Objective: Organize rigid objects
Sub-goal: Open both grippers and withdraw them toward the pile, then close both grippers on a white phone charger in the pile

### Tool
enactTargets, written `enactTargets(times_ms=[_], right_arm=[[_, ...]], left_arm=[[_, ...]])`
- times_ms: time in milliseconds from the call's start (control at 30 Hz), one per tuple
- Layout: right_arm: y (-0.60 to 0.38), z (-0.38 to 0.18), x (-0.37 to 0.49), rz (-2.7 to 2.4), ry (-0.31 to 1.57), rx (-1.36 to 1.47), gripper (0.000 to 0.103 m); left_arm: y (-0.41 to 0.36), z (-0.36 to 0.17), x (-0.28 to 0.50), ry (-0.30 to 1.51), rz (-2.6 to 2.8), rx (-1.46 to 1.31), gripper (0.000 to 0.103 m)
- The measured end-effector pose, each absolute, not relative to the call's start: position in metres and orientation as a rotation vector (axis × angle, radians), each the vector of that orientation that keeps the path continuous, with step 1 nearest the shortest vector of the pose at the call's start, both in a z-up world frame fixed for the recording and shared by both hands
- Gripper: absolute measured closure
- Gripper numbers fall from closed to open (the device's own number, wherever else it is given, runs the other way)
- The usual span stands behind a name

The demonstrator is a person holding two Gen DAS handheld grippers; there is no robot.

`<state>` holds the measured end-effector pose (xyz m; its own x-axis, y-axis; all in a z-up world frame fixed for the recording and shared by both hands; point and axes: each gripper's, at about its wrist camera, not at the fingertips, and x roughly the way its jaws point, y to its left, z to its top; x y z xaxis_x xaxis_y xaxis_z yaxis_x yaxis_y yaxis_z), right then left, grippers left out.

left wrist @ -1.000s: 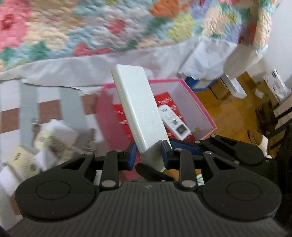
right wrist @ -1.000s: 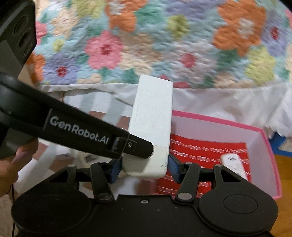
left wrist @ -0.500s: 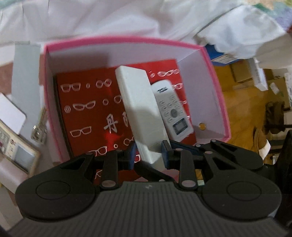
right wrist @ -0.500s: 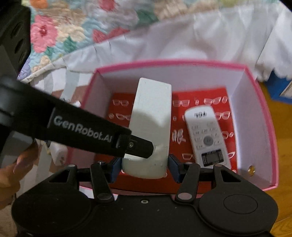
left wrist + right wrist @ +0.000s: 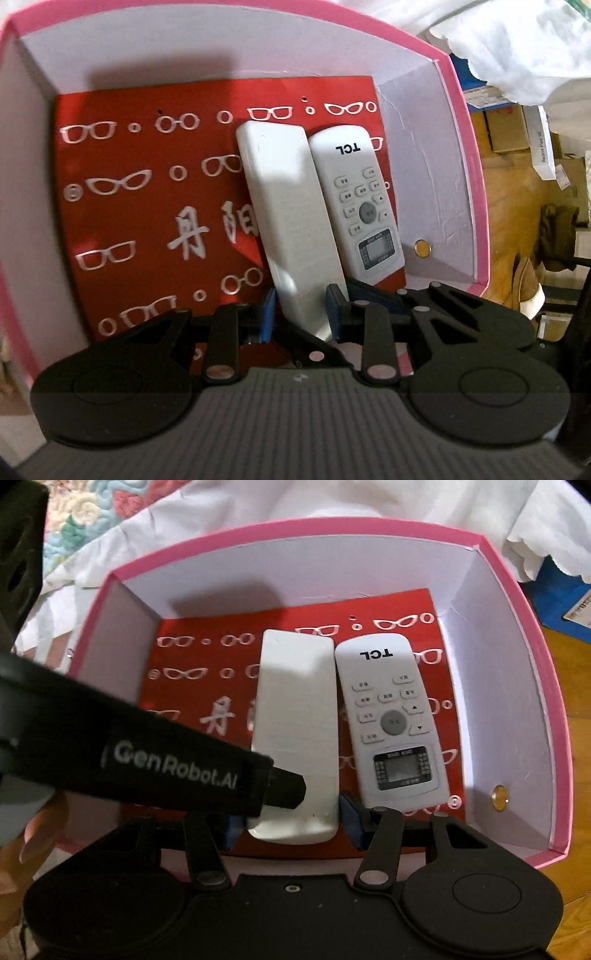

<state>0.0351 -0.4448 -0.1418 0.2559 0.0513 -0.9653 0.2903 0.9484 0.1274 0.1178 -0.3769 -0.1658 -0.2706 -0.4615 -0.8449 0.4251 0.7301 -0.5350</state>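
A plain white remote (image 5: pixel 284 221) (image 5: pixel 295 720), blank side up, is down inside the pink box (image 5: pixel 476 184) (image 5: pixel 554 701), just left of a white TCL remote (image 5: pixel 358 206) (image 5: pixel 391 716) lying on the red glasses-print sheet (image 5: pixel 147 221). Both grippers hold the plain remote's near end. My left gripper (image 5: pixel 301 314) is shut on its thin sides, and its black finger (image 5: pixel 173 764) crosses the right wrist view. My right gripper (image 5: pixel 291 825) is shut across the remote's width. Whether the remote rests on the sheet I cannot tell.
A small gold clasp (image 5: pixel 422 248) sits on the box's right wall. White cloth (image 5: pixel 406 498) and a flowered quilt (image 5: pixel 85 509) lie behind the box. Cardboard boxes (image 5: pixel 517 129) stand on the wooden floor to the right. A person's hand (image 5: pixel 22 842) shows at the left edge.
Both grippers have carried the plain remote from above the box's near edge down into it and tipped it forward. It now lies beside the TCL remote.
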Motion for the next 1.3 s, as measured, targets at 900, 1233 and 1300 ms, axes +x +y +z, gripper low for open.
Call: enactTargets(times_ms=[900,1233,1300], right_arm=[[-0.296,-0.013,-0.023,0.129,0.851,0.1,0.031],[-0.233,-0.017,0.007,0.357,0.84,0.075,0.031],[-0.223,-0.03,0.014,0.363,0.839,0.048,0.031]], left_arm=[[-0.181,-0.003,0.112,1.151,-0.921,0.268,0.045],[-0.086,-0.043,0.136,1.233,-0.767,0.064,0.04],[-0.074,-0.06,0.136,1.244,-0.738,0.014,0.039]])
